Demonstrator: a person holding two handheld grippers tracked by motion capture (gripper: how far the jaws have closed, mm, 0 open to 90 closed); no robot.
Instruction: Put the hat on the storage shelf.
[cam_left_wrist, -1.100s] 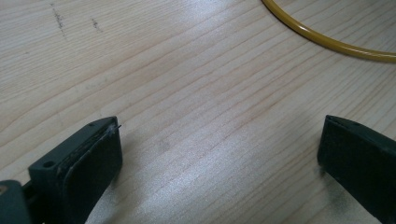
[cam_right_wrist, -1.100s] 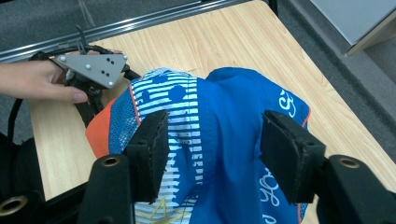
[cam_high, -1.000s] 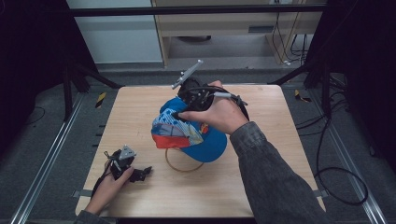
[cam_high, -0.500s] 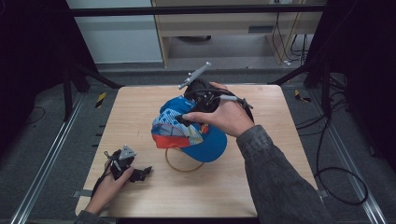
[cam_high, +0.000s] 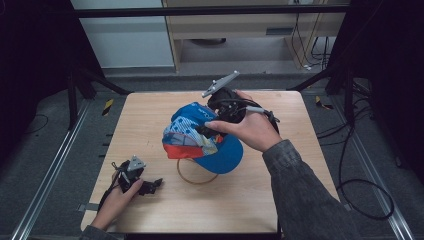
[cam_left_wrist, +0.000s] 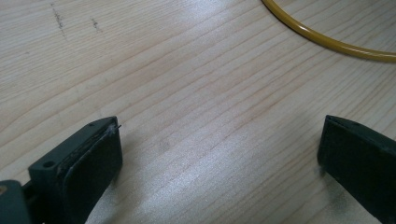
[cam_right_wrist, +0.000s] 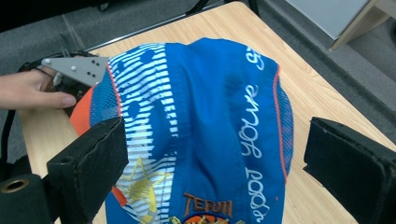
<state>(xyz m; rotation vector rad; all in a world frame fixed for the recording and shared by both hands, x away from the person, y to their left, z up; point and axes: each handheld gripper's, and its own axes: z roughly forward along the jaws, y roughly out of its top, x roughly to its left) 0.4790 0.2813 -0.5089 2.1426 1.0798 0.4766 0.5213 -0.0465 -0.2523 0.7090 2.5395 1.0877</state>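
A blue cap (cam_high: 200, 136) with white stripes, white lettering and an orange-edged brim lies in the middle of the wooden table (cam_high: 300, 120), partly over a thin yellow ring (cam_high: 192, 180). My right gripper (cam_high: 209, 126) hovers just above the cap's far side, and its jaws stand wide apart. In the right gripper view the cap (cam_right_wrist: 201, 140) spreads below and between the open jaws of the right gripper (cam_right_wrist: 217, 135). My left gripper (cam_high: 150, 186) rests low at the table's front left, open over bare wood. An arc of the yellow ring (cam_left_wrist: 327, 39) curves beyond the left gripper (cam_left_wrist: 219, 135).
A dark frame and floor rails surround the table, and cables trail off its right side. A shelf unit (cam_high: 250, 30) stands behind it. In the right gripper view the other hand (cam_right_wrist: 32, 91) and its gripper's grey plate (cam_right_wrist: 74, 67) lie beyond the cap.
My right gripper has drifted a little to the right above the cap. The cap and the left gripper have stayed put.
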